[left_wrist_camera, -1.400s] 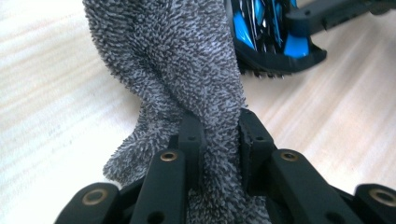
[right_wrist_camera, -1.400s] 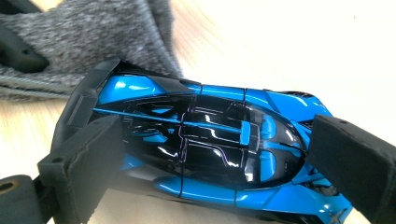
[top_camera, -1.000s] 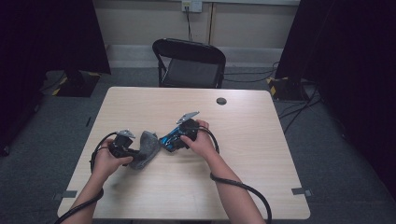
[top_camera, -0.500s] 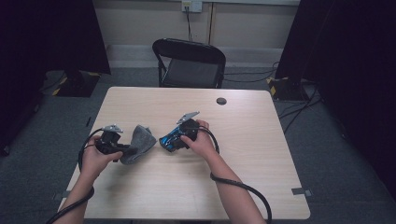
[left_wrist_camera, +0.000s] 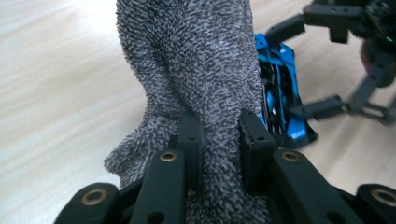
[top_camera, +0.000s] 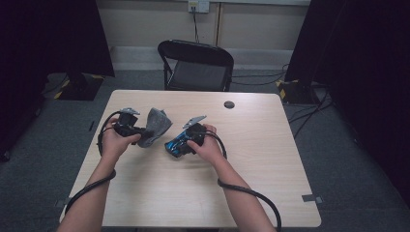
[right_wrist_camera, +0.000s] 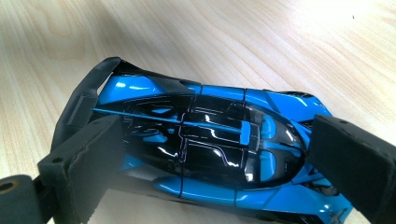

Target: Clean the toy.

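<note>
The left gripper (left_wrist_camera: 218, 140) has its fingers (left_wrist_camera: 190, 140) pinched on a bunched fold of a grey terry cloth (left_wrist_camera: 196, 74), which in the high view hangs from that gripper (top_camera: 140, 129) just above the counter (top_camera: 270, 193), left of centre. The cloth (top_camera: 154, 126) looks soft, light and limp: it will drape and fold wherever it is not held, so a gathered pinch like this one suits it better than a grip on a loose edge. Just to its right sits a blue and black model sports car (right_wrist_camera: 210, 154), with the right gripper (right_wrist_camera: 219, 172) closed across it, one finger (right_wrist_camera: 93, 158) at each end. The car (top_camera: 178, 145) looks like glossy hard plastic, stiff but slippery, with a thin rear wing that could snap; its solid body is the safer hold.
</note>
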Action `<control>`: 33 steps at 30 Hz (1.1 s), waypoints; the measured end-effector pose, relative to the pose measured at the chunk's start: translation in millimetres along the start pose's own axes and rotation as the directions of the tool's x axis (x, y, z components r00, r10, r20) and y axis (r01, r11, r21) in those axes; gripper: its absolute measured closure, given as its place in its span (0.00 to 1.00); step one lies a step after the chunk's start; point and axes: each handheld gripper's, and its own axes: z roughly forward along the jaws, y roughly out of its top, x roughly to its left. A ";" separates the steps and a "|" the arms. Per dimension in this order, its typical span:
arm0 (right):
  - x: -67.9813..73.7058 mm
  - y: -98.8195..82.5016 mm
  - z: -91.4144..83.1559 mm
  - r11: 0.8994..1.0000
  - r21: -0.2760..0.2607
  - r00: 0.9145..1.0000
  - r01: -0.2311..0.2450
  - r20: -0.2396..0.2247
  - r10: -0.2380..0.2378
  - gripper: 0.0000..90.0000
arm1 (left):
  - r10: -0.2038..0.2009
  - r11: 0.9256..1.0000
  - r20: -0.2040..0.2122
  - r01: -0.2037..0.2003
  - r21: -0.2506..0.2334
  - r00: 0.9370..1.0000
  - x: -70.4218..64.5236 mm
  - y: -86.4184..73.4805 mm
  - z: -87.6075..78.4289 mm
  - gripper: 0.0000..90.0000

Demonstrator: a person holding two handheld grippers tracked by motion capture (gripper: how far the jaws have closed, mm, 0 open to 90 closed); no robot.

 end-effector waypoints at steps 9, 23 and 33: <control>-0.2 -1.1 0.0 1.000 -0.009 1.000 0.001 -0.001 -0.001 0.04 | -0.026 1.000 -0.008 0.026 0.007 1.000 1.0 18.7 26.3 0.82; -0.5 -1.0 -0.1 1.000 -0.008 1.000 0.002 -0.002 -0.002 0.04 | -0.001 0.998 -0.021 0.002 0.060 1.000 -5.5 35.3 82.8 0.82; -0.3 -1.0 0.0 1.000 -0.009 1.000 0.001 -0.002 -0.001 0.04 | 0.082 0.988 -0.020 -0.078 0.132 0.996 -16.1 42.5 110.9 0.82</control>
